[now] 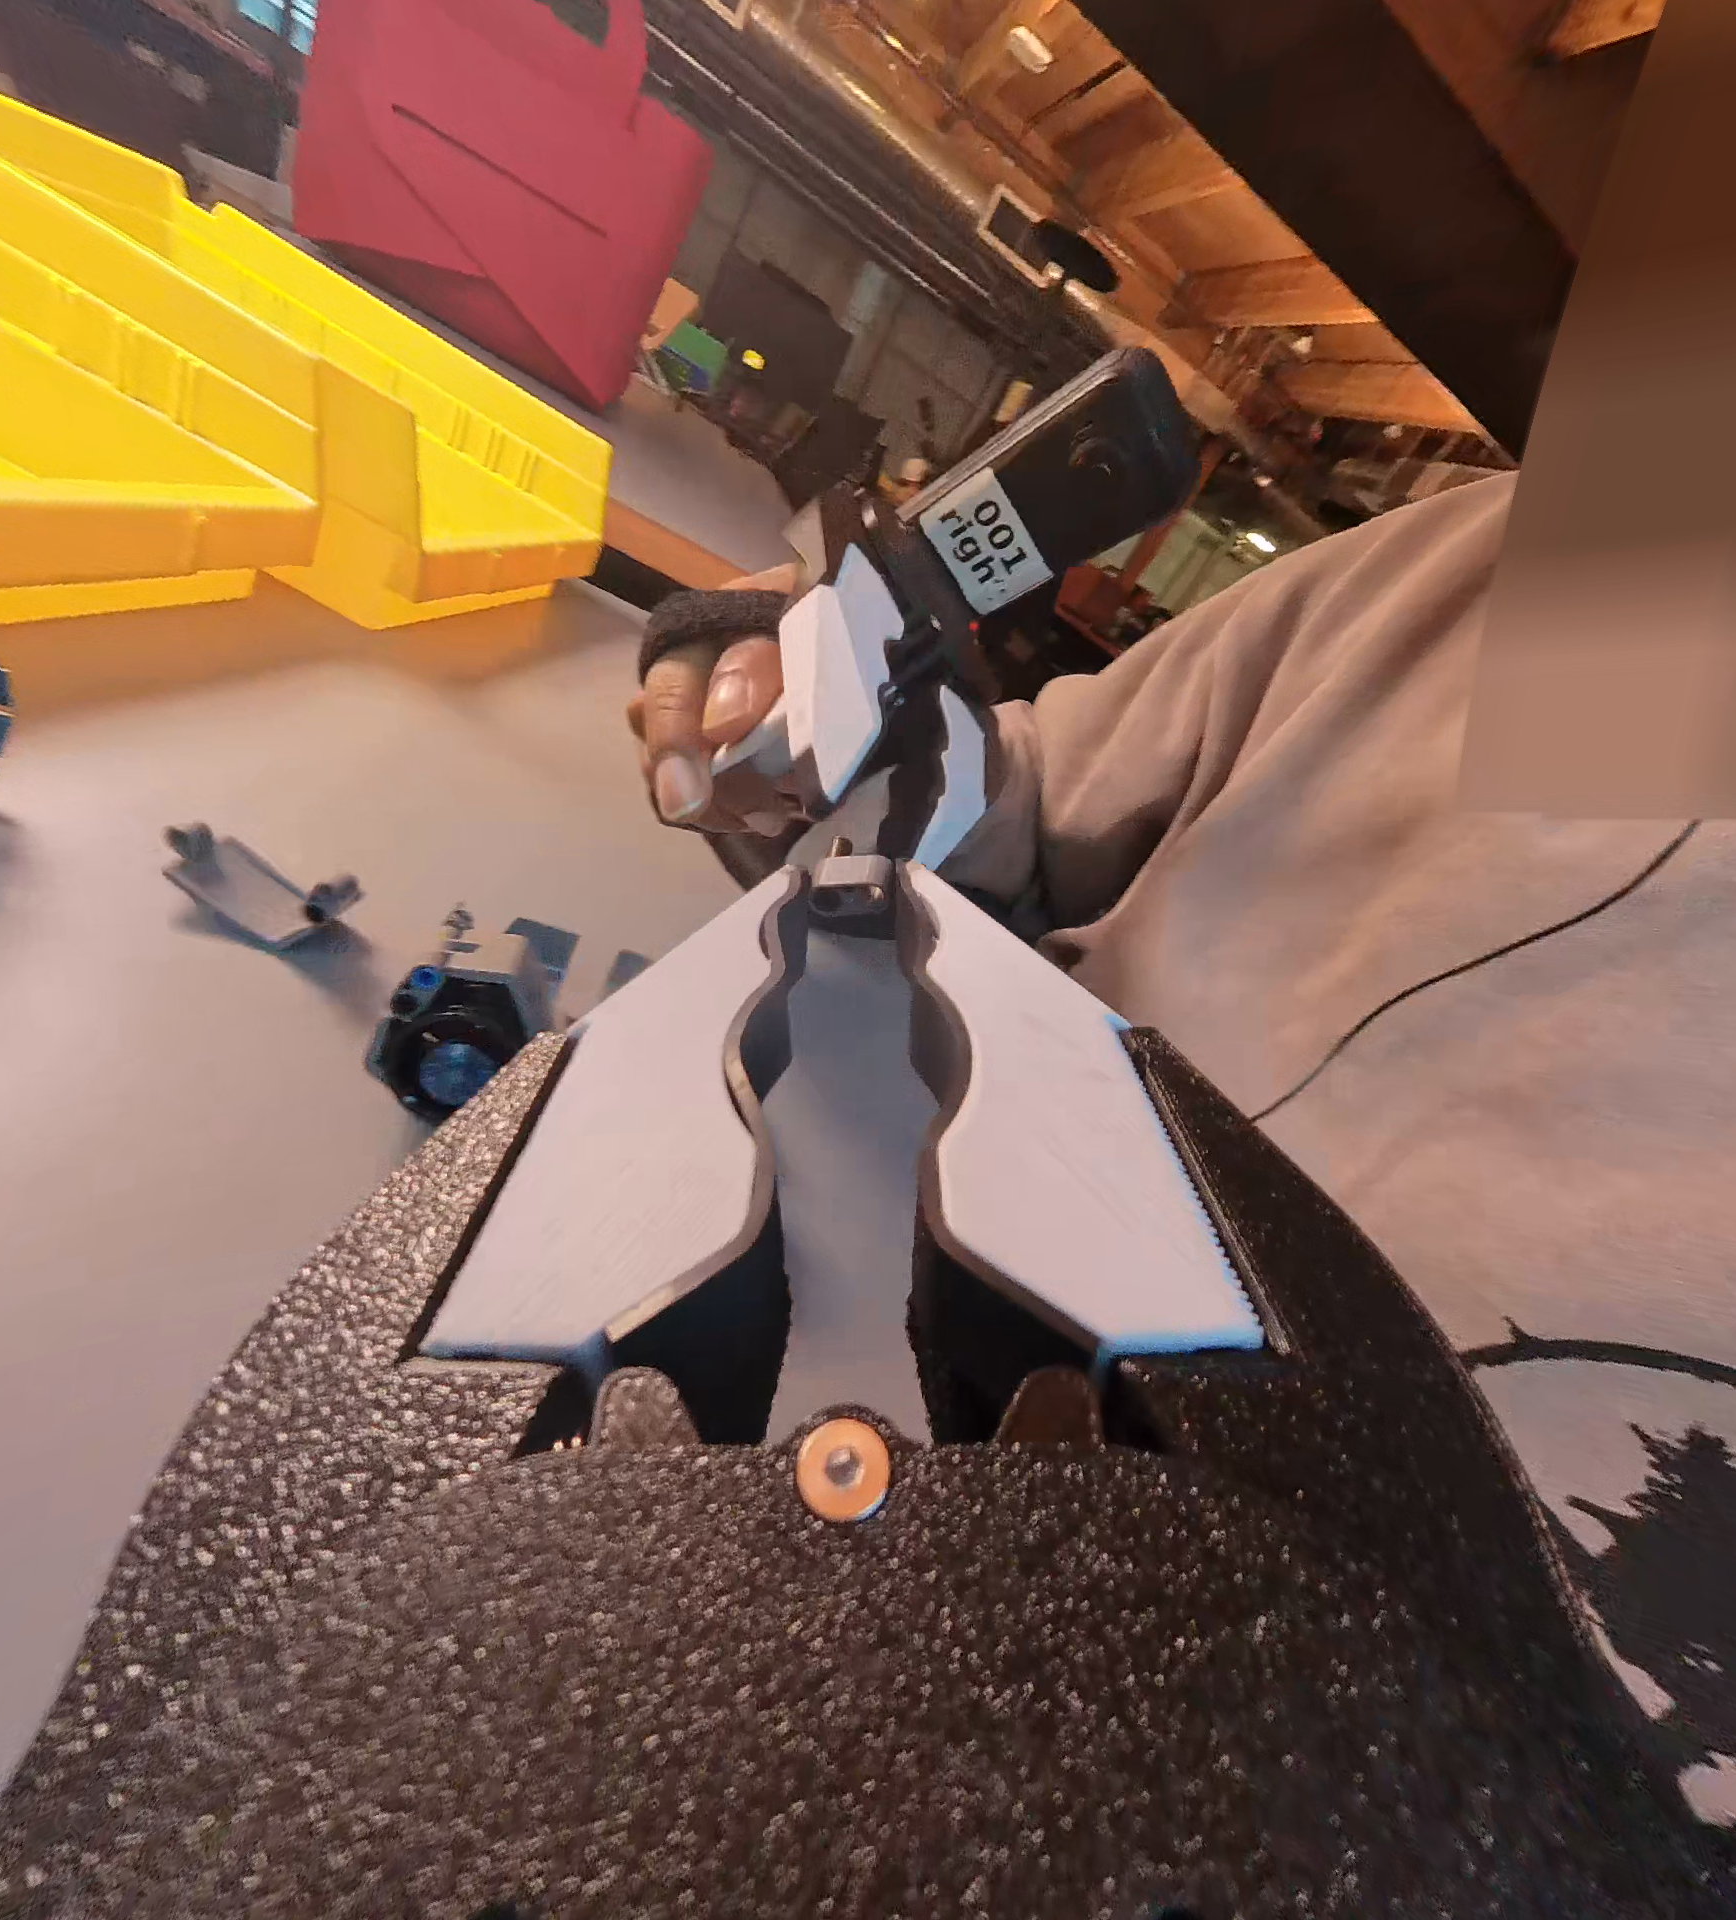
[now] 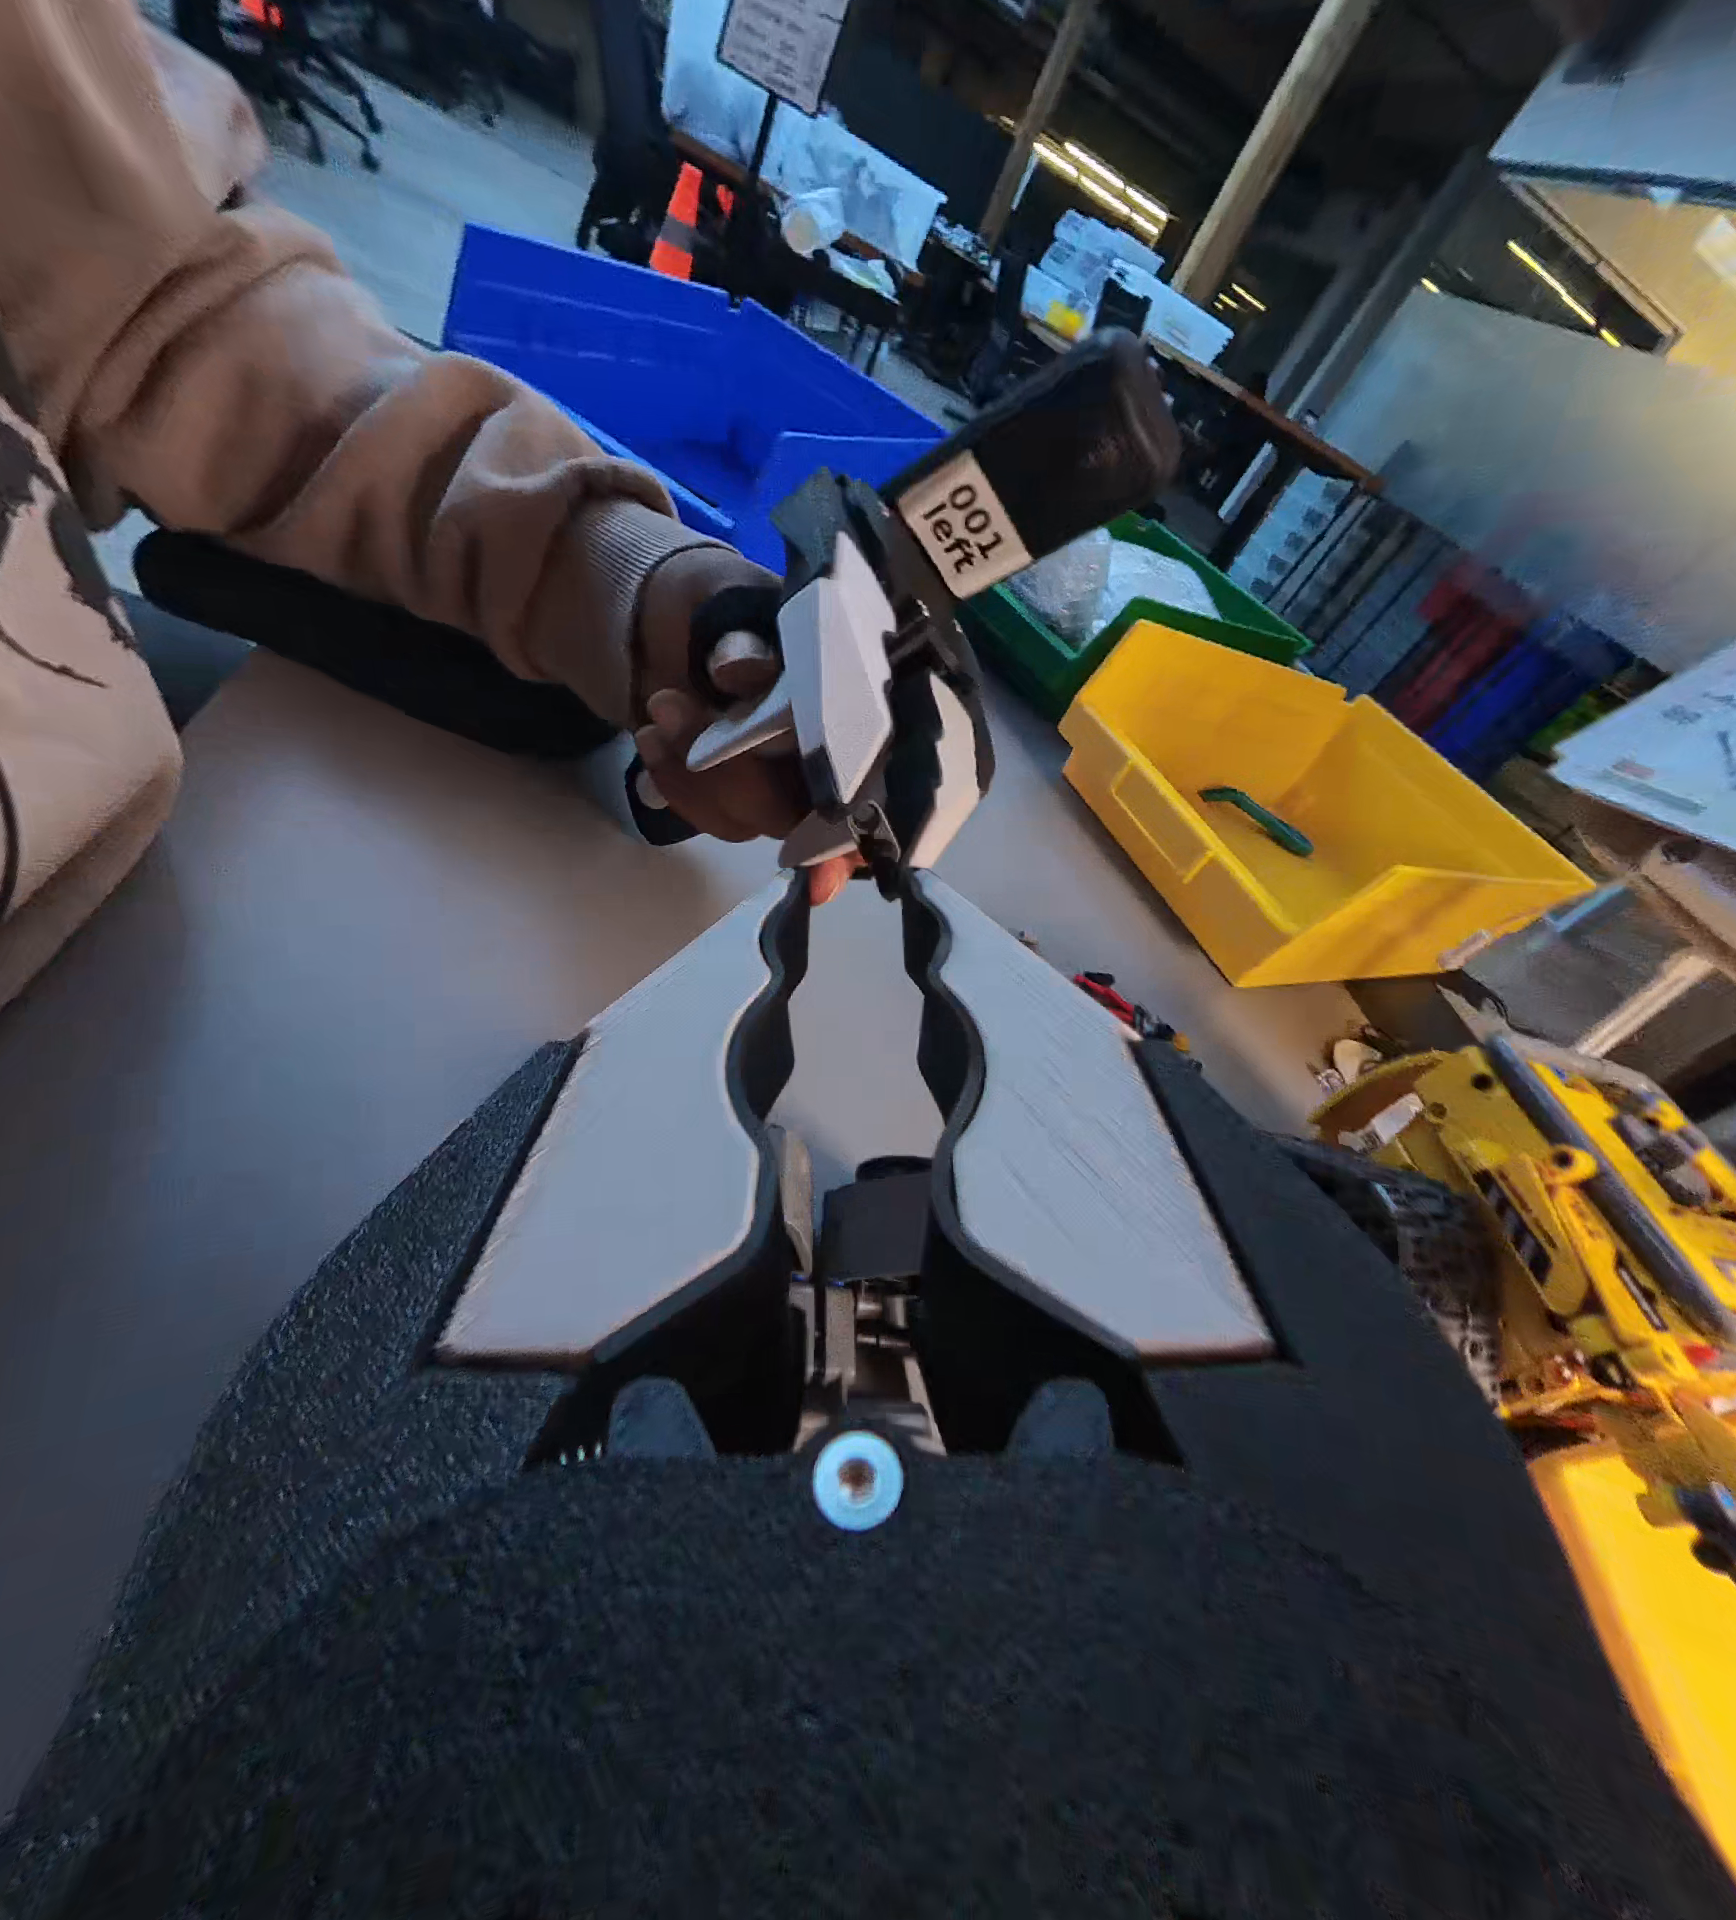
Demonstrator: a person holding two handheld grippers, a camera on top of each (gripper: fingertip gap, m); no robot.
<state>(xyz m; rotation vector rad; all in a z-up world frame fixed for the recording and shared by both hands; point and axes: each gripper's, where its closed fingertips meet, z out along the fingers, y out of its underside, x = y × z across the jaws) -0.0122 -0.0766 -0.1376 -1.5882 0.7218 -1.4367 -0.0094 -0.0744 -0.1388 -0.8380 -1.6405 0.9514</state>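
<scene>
Left gripper (image 1: 851,896) pinched on a small grey peg piece (image 1: 849,878), tips drawn in close with only that piece between them, held up clear of the grey table (image 1: 220,1195). Right gripper (image 2: 848,883) meeting it tip to tip from the far side, fingers narrowed to a slim gap at the ends; something small and pale-orange (image 2: 833,881) there, though whether gripped or merely touched cannot be told, nor what it is. Down and to the left of the left gripper, on the table: a dark round part with blue centre (image 1: 448,1049), and farther left a flat grey plate with pins (image 1: 256,894). Beyond those, well off to the upper left, yellow bins (image 1: 168,416) and a red bag-like shape (image 1: 500,177). To the right of the right gripper, a yellow bin (image 2: 1363,831) holding a green bent tool (image 2: 1257,819); nearer, lower right, a yellow toy machine (image 2: 1570,1226). Behind the left gripper in the right wrist view, a blue bin (image 2: 656,353) and a green bin (image 2: 1040,644).
</scene>
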